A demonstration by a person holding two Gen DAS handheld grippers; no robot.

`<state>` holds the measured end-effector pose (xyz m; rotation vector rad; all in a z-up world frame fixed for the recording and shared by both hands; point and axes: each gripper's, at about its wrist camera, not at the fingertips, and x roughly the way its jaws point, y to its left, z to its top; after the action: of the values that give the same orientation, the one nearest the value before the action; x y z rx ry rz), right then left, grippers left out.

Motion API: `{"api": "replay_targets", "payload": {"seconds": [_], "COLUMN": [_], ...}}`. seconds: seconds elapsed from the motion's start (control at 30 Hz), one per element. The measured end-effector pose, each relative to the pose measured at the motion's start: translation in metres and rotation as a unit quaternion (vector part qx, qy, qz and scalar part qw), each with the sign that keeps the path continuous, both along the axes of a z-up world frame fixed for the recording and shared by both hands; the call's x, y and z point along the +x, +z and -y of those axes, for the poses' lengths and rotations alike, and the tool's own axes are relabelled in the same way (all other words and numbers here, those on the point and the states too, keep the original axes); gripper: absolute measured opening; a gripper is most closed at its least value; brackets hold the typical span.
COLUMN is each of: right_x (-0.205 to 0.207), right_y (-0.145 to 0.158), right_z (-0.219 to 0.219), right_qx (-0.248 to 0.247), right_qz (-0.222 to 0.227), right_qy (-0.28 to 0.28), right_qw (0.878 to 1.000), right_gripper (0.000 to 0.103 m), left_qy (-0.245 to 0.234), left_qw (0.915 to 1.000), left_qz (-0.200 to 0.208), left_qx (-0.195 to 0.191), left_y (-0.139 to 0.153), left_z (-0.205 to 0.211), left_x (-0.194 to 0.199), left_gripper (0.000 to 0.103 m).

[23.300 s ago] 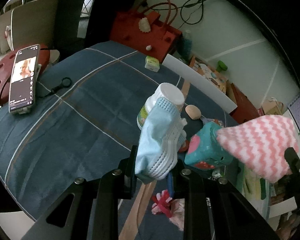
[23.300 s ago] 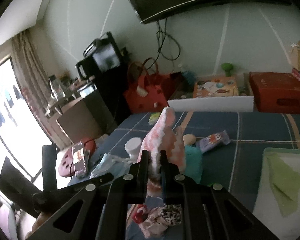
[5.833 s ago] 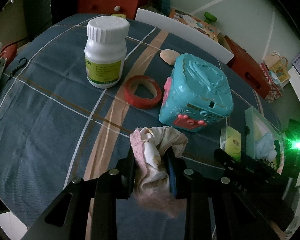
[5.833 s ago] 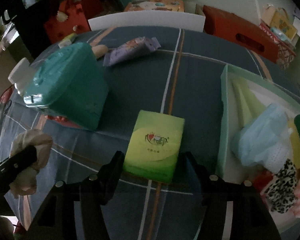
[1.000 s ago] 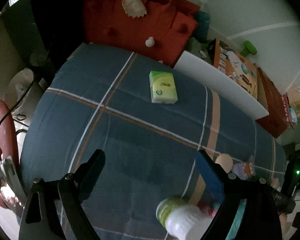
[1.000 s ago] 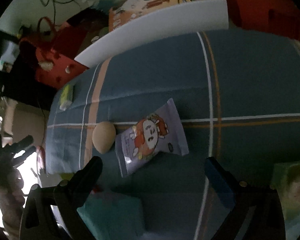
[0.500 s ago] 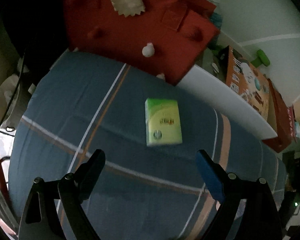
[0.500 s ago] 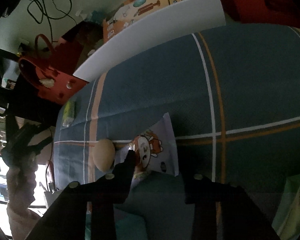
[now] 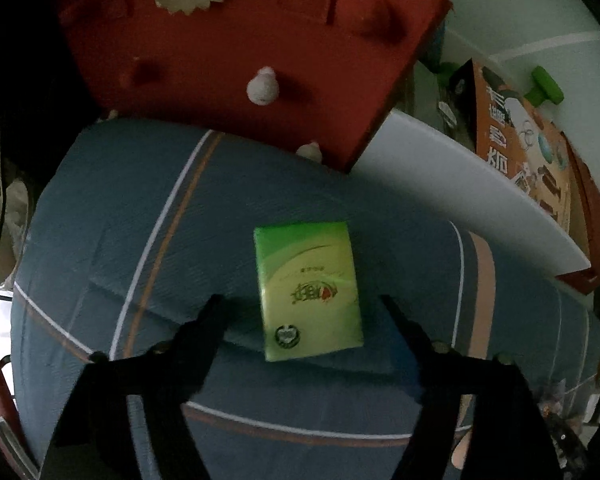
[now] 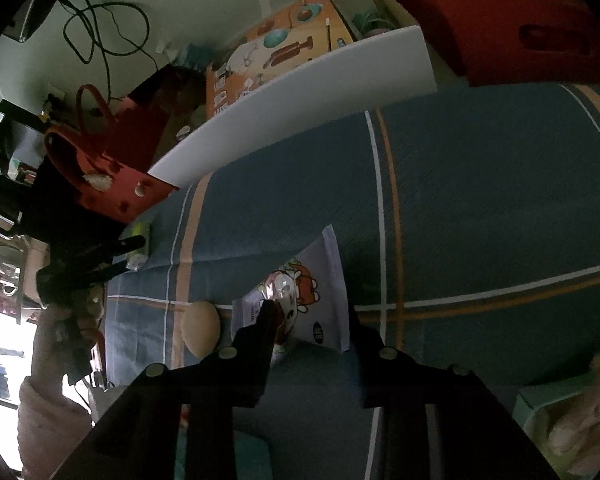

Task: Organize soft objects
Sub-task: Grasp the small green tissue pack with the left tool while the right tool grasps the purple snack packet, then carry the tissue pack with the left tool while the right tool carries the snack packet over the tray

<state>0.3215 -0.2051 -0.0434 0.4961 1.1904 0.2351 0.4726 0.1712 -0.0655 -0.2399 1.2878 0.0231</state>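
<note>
A green tissue pack [image 9: 308,292] lies flat on the blue plaid cloth [image 9: 140,208] in the left wrist view. My left gripper [image 9: 302,304] straddles its near end; the jaws are closing, with a gap showing on both sides of the pack. The right wrist view shows a purple cartoon pouch [image 10: 312,280] between the fingers of my right gripper [image 10: 310,316]. Those jaws are closing too, and the pouch is crumpled and shiny where the left finger [image 10: 266,316] presses it. The left gripper [image 10: 132,254] also shows far left, over the green pack [image 10: 140,236].
A beige egg-shaped thing [image 10: 201,330] lies just left of the pouch. A red bag [image 9: 240,40] and a white board [image 9: 460,200] border the cloth's far edge. A mint tray [image 10: 528,400] with soft items sits lower right. A sleeve [image 10: 48,408] shows at far left.
The left gripper came down and forward over the green pack, and its jaws narrowed. The right gripper's wide jaws closed in on the purple pouch and crumpled it.
</note>
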Motion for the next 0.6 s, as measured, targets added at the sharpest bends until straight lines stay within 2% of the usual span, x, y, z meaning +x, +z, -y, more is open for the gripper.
{"api": "replay_targets", "payload": {"seconds": [0.1,0.13,0.3,0.47,0.6], "right_x": [-0.002,-0.003,-0.013,-0.035,-0.059], "right_y": [0.004,0.005,0.021,0.050,0.075], "right_z": [-0.001,-0.001,0.001,0.007,0.014], "right_qx": [0.000,0.001,0.011,0.010,-0.001], "right_qz": [0.004,0.005,0.017,0.034,0.045], "right_qy": [0.003,0.003,0.003,0.005,0.001], "right_qw": [1.000,1.000,1.000,0.999,0.999], "right_gripper": [0.033,0.033,0.033,0.033,0.033], "left_qy": [-0.004,-0.004,-0.007,-0.012,-0.025], "left_qw": [0.9998,0.9997,0.9995,0.9979,0.9959], "left_qz": [0.003,0.004,0.015,0.047,0.076], "left_qx": [0.019,0.022,0.025,0.042,0.040], "left_y": [-0.001,-0.001,0.014,0.060,0.101], "left_z": [0.002,0.003,0.001,0.003,0.016], "left_x": [0.001,-0.001,-0.014,-0.043,-0.080], "left_gripper": [0.050,0.048,0.048,0.048,0.048]}}
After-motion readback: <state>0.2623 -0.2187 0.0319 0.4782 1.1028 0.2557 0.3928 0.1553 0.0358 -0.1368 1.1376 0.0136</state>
